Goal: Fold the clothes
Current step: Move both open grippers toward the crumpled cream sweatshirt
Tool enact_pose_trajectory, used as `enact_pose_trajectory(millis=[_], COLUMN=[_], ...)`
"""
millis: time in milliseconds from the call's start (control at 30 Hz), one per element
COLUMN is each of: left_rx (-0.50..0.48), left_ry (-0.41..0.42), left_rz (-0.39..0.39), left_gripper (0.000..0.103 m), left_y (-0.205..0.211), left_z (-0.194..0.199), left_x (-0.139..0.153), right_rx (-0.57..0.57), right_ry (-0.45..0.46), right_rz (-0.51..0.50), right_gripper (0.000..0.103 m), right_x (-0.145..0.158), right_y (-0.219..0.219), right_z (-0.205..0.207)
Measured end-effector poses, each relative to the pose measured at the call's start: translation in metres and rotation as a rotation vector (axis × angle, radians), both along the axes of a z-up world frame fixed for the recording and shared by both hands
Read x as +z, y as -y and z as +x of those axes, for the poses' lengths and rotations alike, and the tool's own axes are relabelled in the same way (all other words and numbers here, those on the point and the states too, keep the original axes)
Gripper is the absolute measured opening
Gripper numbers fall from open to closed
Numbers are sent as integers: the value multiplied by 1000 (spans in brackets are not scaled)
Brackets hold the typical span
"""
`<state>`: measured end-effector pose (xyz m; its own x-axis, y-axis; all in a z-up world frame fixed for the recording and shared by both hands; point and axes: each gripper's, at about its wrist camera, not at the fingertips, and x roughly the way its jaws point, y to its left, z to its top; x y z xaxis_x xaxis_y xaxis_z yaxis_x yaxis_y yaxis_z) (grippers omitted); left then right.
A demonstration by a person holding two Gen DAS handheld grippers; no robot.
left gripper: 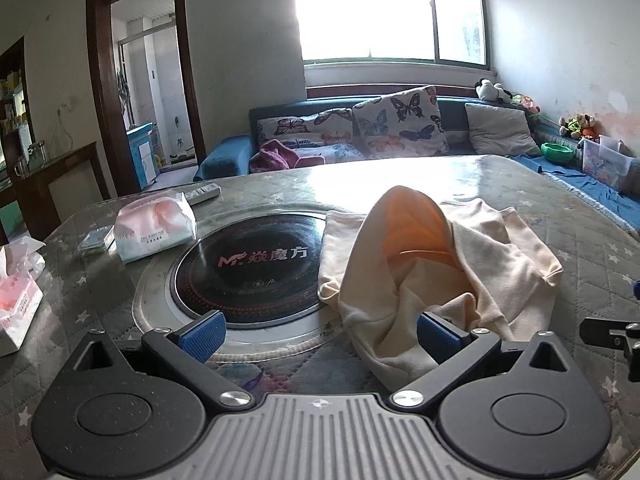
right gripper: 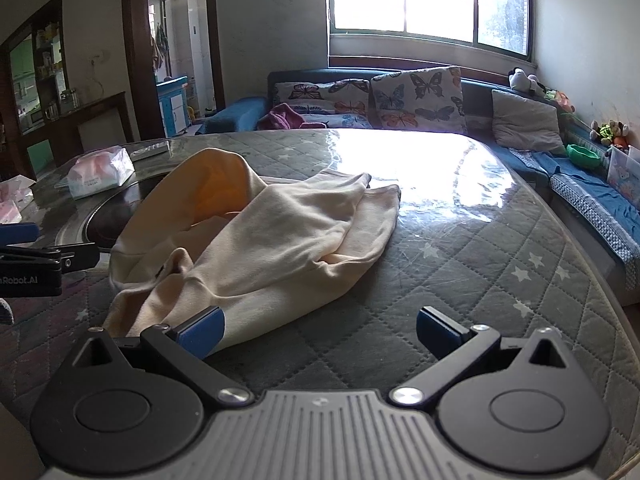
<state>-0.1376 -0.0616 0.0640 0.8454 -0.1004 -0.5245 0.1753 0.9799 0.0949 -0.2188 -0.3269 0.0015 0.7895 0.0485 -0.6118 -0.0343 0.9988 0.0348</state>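
A cream garment (left gripper: 436, 264) with an orange lining lies crumpled on the quilted grey table (left gripper: 592, 264); part of it stands up like a hood. My left gripper (left gripper: 320, 334) is open at the garment's near left edge, and the cloth drapes against its right blue pad (left gripper: 434, 338). In the right wrist view the same garment (right gripper: 280, 236) spreads ahead and to the left. My right gripper (right gripper: 318, 332) is open, its left pad (right gripper: 202, 334) resting at the garment's near hem, its right pad over bare table. The left gripper's side (right gripper: 28, 256) shows at that view's left edge.
A round black induction hob (left gripper: 248, 268) is set into the table left of the garment. Tissue packs (left gripper: 154, 226) (left gripper: 16, 304), a small box and a remote (left gripper: 202, 194) lie at the left. A sofa (left gripper: 360, 128) with cushions and toys stands beyond the far edge.
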Motion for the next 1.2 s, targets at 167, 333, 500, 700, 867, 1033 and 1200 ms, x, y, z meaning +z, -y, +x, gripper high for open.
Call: enact_pose_trajectory(millis=[167,333,500,700,867,1033,1200], left_rx=[-8,-20,-31,-36,-41,-51,-62], left_ry=[16,27,37,41,34,17,-1], left_rz=[3,1,0,1,-4,-2,-4], left_gripper=[103,103,103,103,103,103,103], left_y=[3,6,8,10,12,17,21], left_z=[-6,-12,-16,-15,-8,1,9], left_x=[4,7,9,11,12,10,8], right_rx=[5,4,2,6,11,10,8], right_ry=[10,20,30,32,25,15,-2], right_rz=[-2,-7,-19,-30,-31,-28,-26], right_gripper=[103,103,103,103,103,103,103], right_x=[3,7,10,14,13,11,9], right_y=[-3,-6,-8,-12,-12,-12,-11], right_z=[-6,-12,-15,-12,-6,3,11])
